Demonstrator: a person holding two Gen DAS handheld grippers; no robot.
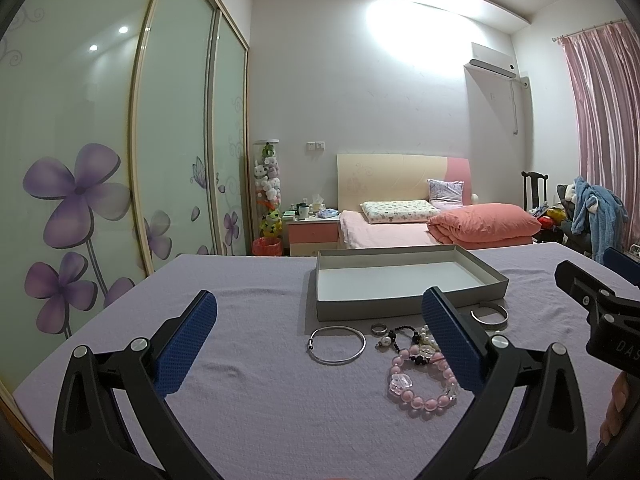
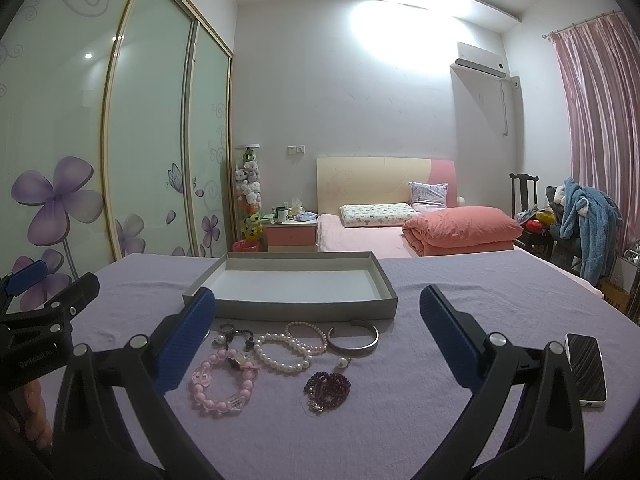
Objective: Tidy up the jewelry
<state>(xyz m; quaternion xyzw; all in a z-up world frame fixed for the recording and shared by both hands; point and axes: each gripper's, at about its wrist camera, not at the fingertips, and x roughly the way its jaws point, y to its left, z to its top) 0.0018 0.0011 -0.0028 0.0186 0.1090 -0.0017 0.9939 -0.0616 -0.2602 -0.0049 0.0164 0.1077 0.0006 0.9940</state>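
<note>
I had both claws hovering over the lavender cloth (image 1: 248, 400), neither one holding a thing. My left gripper (image 1: 320, 340) had its blue pads spread wide apart, and between them lay the thin silver bangle (image 1: 338, 345), flat on the cloth and untouched. Just to its right sat a small silver ring (image 1: 378, 328), a dark beaded strand (image 1: 400, 336) and the pink bead bracelet (image 1: 424, 384) with its clear charms — part of that one was tucked behind my left gripper's right pad. Further right, close to the box's front wall, was the wide silver cuff (image 1: 489, 314). The grey shallow box (image 1: 400, 307) stood open just behind the whole cluster, its white floor bare. My right gripper (image 2: 316, 336) was gaping wide as well, pads well apart, with nothing between them but the jewelry lying below. From that side I could see the white pearl bracelet (image 2: 280, 354) curled beside a thinner pink pearl strand (image 2: 308, 336), the two touching, and the dark purple bead bracelet (image 2: 328, 388) nearest the camera. A phone (image 2: 586, 368) lay face up at the cloth's right edge, partly hidden behind my right gripper's arm. Across the room — a pink bed (image 2: 400, 236) against the far wall.
</note>
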